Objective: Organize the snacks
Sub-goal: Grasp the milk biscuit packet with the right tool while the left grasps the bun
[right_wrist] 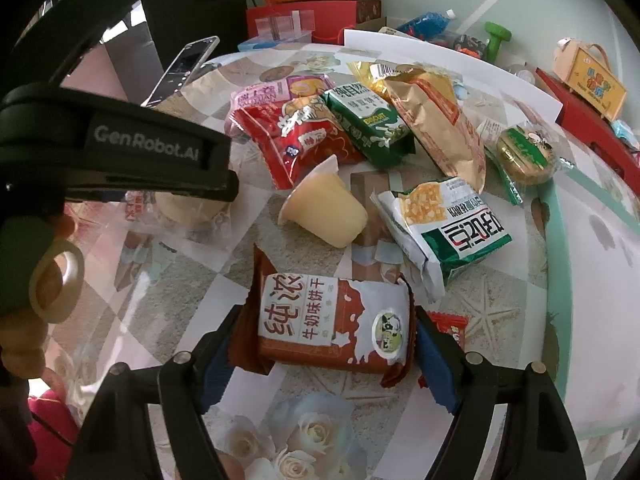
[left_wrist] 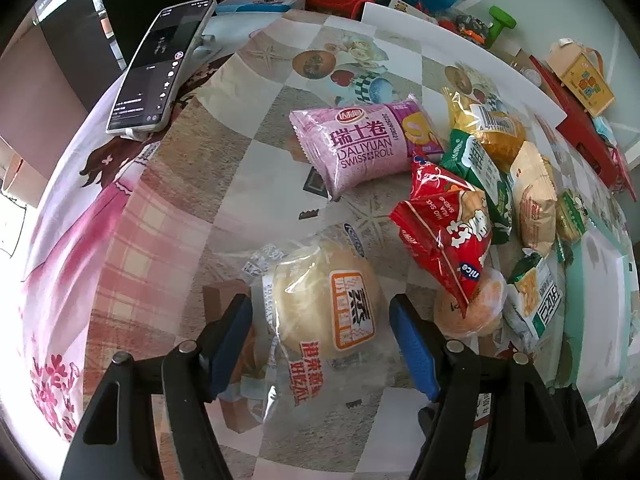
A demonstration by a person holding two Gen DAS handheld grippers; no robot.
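In the left wrist view my left gripper (left_wrist: 320, 332) is open around a round bun in clear wrap (left_wrist: 320, 300) on the table; its blue pads stand apart from the wrap on both sides. A pink Swiss roll pack (left_wrist: 360, 144) and a red peanut bag (left_wrist: 444, 232) lie beyond. In the right wrist view my right gripper (right_wrist: 324, 344) is shut on a brown milk biscuit pack (right_wrist: 332, 320), pads pressed on its two ends. A jelly cup (right_wrist: 326, 208) lies on its side ahead. The left gripper body (right_wrist: 120, 152) shows at the left, over the bun.
A heap of snack bags lies mid-table: green biscuit pack (right_wrist: 368, 124), gold bag (right_wrist: 440, 128), white-green pack (right_wrist: 444, 232), round mooncake (right_wrist: 524, 156). A phone (left_wrist: 160, 68) stands at the far left. Red boxes (right_wrist: 304, 20), a white board (left_wrist: 460, 52) and a mint tray (left_wrist: 600, 288) border the table.
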